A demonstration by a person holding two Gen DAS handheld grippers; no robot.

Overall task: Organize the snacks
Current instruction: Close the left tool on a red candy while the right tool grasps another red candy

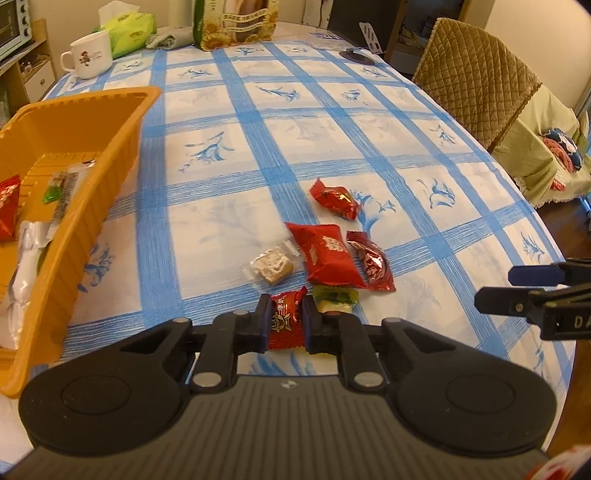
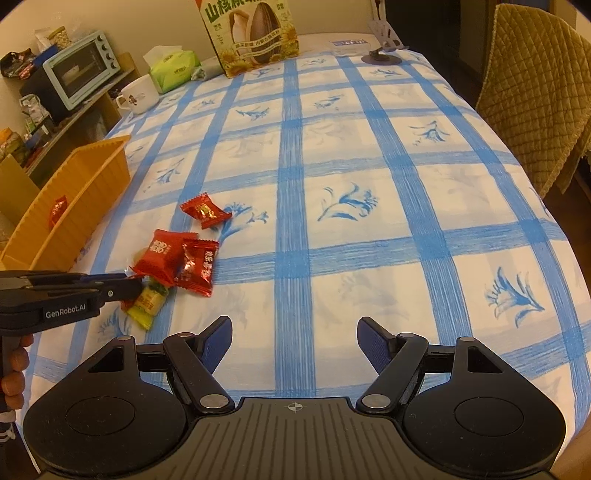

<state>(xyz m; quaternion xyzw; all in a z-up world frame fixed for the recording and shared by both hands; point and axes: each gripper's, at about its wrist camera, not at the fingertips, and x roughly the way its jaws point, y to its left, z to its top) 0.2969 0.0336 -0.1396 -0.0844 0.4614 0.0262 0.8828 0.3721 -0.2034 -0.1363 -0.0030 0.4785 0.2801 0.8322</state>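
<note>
My left gripper (image 1: 286,301) is shut on a small red snack packet (image 1: 286,326) at the near edge of a cluster of snacks on the checked tablecloth. Beyond it lie a yellow-green candy (image 1: 337,297), a clear-wrapped biscuit (image 1: 271,264), a large red packet (image 1: 327,256) and two red candies (image 1: 371,264) (image 1: 334,199). To the left an orange basket (image 1: 92,206) holds several snacks. My right gripper (image 2: 294,334) is open over bare cloth, right of the cluster, with nothing between its fingers. In the right wrist view the left gripper (image 2: 129,286) covers part of the yellow-green candy (image 2: 147,302).
At the table's far end stand a white mug (image 1: 90,55), a green tissue pack (image 1: 129,29) and a sunflower-seed bag (image 2: 255,33). A quilted chair (image 1: 476,77) is at the right edge. A toaster oven (image 2: 79,70) sits on a shelf at the left.
</note>
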